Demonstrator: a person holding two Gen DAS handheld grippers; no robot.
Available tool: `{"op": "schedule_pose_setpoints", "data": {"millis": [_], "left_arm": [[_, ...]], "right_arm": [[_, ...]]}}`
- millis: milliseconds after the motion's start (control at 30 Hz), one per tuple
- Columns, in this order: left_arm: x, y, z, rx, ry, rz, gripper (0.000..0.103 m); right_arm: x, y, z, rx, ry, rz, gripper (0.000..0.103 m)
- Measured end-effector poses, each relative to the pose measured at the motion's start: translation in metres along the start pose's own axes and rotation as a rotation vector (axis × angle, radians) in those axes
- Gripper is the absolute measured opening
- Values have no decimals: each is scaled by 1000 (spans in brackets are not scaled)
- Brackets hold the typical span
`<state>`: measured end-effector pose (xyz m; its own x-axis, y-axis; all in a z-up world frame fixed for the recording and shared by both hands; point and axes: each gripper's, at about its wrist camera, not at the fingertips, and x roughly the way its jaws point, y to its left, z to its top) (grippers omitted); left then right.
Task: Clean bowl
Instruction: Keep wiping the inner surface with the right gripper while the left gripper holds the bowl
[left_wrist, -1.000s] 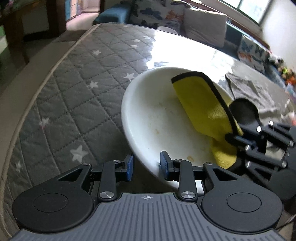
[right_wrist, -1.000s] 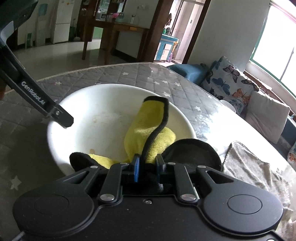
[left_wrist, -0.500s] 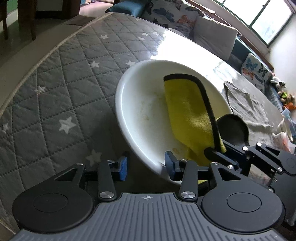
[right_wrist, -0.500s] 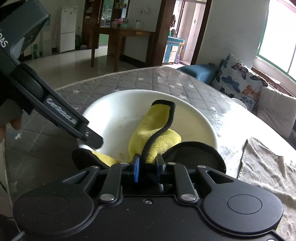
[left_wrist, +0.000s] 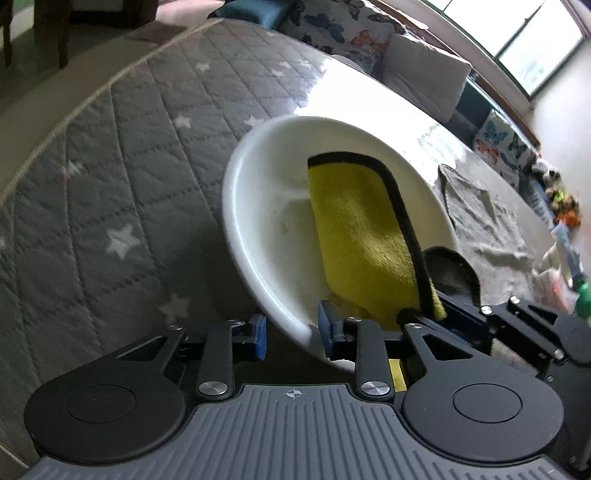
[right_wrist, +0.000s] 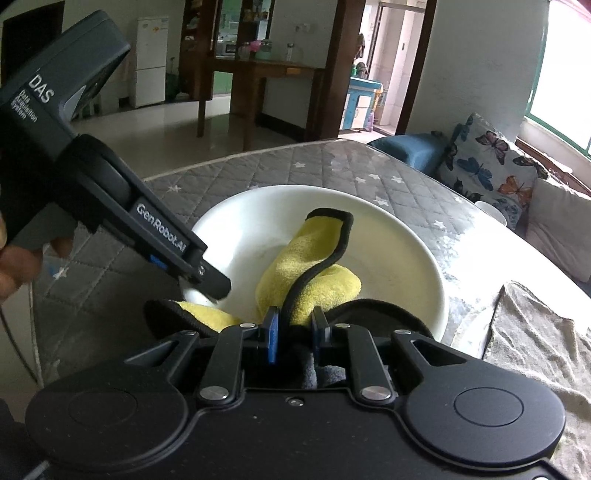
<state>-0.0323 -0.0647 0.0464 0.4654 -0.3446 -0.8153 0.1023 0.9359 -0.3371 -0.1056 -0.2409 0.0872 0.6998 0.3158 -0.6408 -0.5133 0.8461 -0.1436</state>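
- Bowl (left_wrist: 273, 236): white, wide and shallow, resting on a quilted grey star-print mattress (left_wrist: 122, 206); faint yellowish marks on its inner floor.
- Yellow cloth (right_wrist: 306, 280): black-edged, draped inside the bowl from the near rim toward 12 o'clock in the right wrist view.
- Right gripper (right_wrist: 293, 332): jaws pressed onto a fold of the yellow cloth at the bowl's 6 o'clock rim.
- Left gripper (left_wrist: 291, 336): jaws spread, straddling the rim, one pad inside and one outside; contact cannot be told.
- Grey towel (right_wrist: 532, 332): lying at 3 o'clock of the bowl.
- Step judged: wiping, with the bowl about to be steadied. Next: close the left jaws on the rim, then sweep the cloth across the marks.
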Motion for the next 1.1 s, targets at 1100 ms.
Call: {"op": "schedule_pose_setpoints", "data": {"millis": [1100], "left_arm": [[5, 2, 28, 315, 34, 118, 35]], "right_arm": [[32, -35, -8, -20, 30, -120, 19]]}}
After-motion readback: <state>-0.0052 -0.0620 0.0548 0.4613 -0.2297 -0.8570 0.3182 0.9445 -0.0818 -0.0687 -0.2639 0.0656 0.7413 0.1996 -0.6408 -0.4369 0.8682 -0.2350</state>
